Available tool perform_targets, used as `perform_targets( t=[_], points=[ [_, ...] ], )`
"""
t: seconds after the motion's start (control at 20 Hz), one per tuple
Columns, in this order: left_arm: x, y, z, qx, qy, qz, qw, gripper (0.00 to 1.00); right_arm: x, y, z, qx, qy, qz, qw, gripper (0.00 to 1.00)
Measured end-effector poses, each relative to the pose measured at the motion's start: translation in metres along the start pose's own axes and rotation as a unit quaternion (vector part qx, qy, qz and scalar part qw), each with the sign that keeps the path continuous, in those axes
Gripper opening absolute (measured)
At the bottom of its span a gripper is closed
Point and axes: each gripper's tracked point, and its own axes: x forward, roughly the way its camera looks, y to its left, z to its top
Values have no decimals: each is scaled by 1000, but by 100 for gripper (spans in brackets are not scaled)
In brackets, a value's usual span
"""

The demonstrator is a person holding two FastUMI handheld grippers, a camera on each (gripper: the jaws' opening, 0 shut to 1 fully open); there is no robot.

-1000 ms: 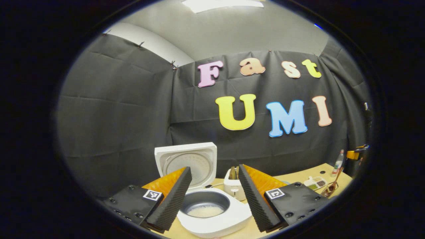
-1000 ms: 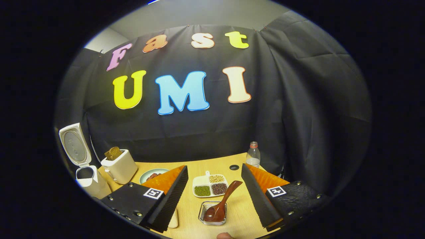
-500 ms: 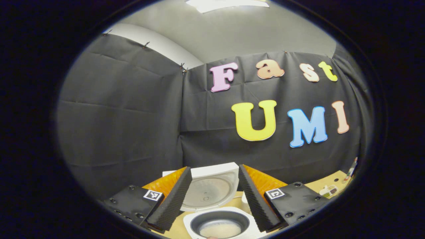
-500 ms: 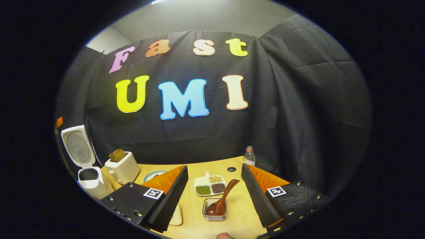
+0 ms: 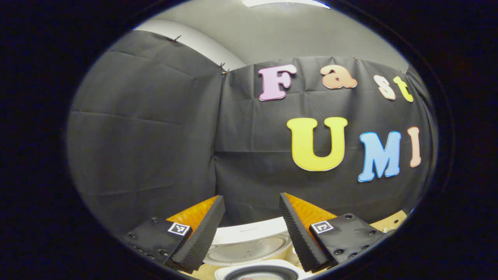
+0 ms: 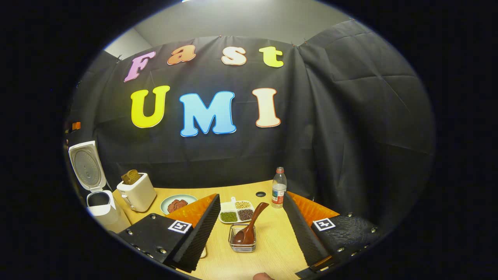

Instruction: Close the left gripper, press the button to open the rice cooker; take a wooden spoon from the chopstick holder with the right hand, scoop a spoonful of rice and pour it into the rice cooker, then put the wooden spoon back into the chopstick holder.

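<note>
The left gripper [image 5: 249,229] stands wide open with nothing between its fingers, and it is tipped up toward the booth wall. Just below and ahead of it sits the cooker [image 5: 256,272], its lid [image 5: 249,247] raised behind the pot opening; only the top rim of the pot shows at the bottom edge of the left gripper view. The right gripper [image 6: 251,229] is also wide open and holds nothing. Straight ahead between its fingers, on the table [image 6: 272,249], sits a small clear holder [image 6: 242,244] with the spoon [image 6: 249,230] in it, bowl down and handle leaning up and away to the right. Just beyond the holder lies a divided dish [image 6: 235,212] of beans and grains, and a bottle [image 6: 277,192] stands beyond the right finger. Past the left finger is a plate [image 6: 177,203], then a toaster [image 6: 136,192] with bread in it. Far left in the right gripper view stands the cooker [image 6: 102,210] with its lid [image 6: 86,166] up.
</note>
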Motion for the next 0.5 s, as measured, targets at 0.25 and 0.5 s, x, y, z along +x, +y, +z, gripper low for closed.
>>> perform_targets(
  t=[0.25,0.5],
  points=[
    [10,7,-26,-4,58,20,998,98,-5,-10,-6,-7,8,-10,1000,98],
    [7,3,-46,-29,99,18,994,95,-4,-8,-4,-16,10,1,1000,98]
  ],
)
